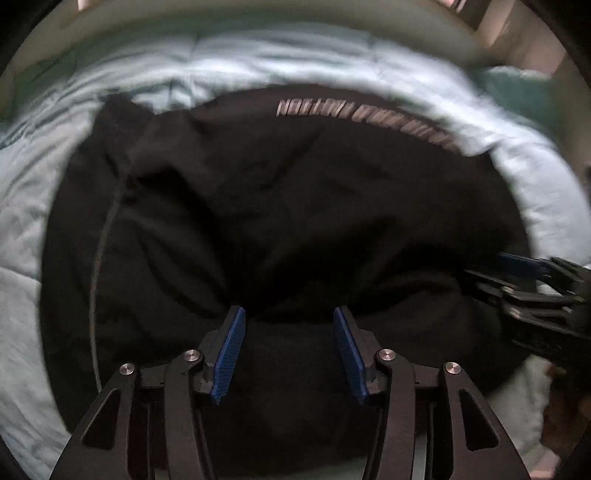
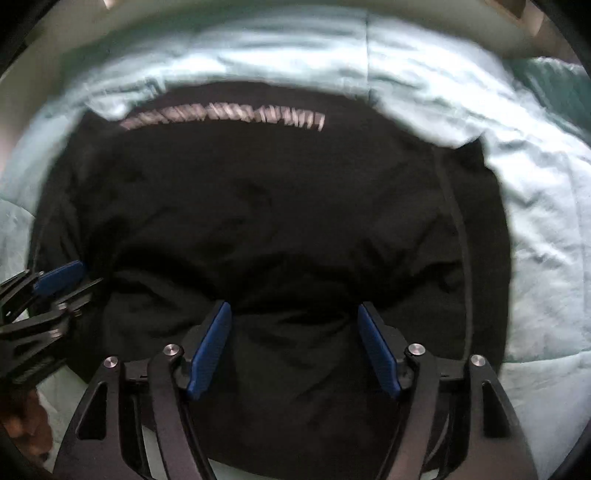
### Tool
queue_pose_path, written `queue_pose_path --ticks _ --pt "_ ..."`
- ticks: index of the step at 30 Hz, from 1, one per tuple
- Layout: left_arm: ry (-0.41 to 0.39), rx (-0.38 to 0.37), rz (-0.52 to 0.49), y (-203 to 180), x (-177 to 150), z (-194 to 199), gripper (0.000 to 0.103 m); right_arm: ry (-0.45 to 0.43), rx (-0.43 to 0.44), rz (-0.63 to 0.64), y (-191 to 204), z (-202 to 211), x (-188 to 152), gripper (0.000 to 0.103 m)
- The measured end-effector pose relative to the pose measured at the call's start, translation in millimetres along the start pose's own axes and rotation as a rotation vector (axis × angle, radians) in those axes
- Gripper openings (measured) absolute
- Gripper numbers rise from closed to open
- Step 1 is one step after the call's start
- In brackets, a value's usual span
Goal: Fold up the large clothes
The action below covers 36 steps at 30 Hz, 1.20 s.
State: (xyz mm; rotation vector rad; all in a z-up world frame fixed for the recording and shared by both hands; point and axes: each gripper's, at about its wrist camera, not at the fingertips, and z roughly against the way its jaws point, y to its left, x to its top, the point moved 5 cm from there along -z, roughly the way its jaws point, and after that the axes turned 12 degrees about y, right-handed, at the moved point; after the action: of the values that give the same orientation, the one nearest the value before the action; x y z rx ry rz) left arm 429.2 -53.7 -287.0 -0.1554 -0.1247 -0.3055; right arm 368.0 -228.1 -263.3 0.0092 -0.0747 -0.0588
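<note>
A large black garment (image 1: pixel 280 206) with a line of pale lettering (image 1: pixel 362 122) near its far edge lies spread on a light blue bedspread (image 1: pixel 229 62). It also fills the right wrist view (image 2: pixel 266 206). My left gripper (image 1: pixel 289 314) is open, its blue pads either side of a bunched ridge of the black cloth at the near edge. My right gripper (image 2: pixel 294 308) is open in the same way over the near fold. Each gripper shows at the edge of the other's view: the right one in the left wrist view (image 1: pixel 517 273), the left one in the right wrist view (image 2: pixel 59 277).
The light blue bedspread (image 2: pixel 443 74) surrounds the garment on all sides. A darker teal cloth (image 2: pixel 554 85) lies at the far right. A pale wall or headboard (image 1: pixel 295 14) runs along the back.
</note>
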Motion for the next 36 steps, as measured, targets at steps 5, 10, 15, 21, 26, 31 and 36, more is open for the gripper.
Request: queue_pose_path --ticks 5,10,15,21,26,31,36 --pt "0.029 -0.004 0.014 3.9 11.9 -6.4 0.053 0.036 0.038 -0.043 -8.3 -23.3 5.1 0.078" --pt "-0.075 -0.01 -0.067 -3.0 34.6 46.5 0.053 -0.052 0.119 -0.065 -14.4 24.5 18.3 0.078" --pt "-0.072 -0.113 0.04 11.3 89.8 47.5 0.056 -0.113 0.109 -0.096 -19.9 32.7 78.9 0.078" --pt "0.088 -0.132 0.179 42.6 122.8 -28.7 0.061 0.041 0.163 -0.168 -28.8 -42.4 112.5 0.083" --pt "0.041 -0.142 0.143 39.8 103.0 8.2 0.061 -0.015 0.176 -0.154 -35.6 -10.4 93.4 0.082" --pt "-0.033 -0.125 0.147 61.5 43.4 57.8 0.061 -0.066 0.167 -0.109 -29.7 36.0 32.2 0.082" --pt "0.075 -0.179 0.263 79.4 -6.4 37.7 0.062 0.027 0.157 -0.099 -18.3 9.5 -14.7 0.082"
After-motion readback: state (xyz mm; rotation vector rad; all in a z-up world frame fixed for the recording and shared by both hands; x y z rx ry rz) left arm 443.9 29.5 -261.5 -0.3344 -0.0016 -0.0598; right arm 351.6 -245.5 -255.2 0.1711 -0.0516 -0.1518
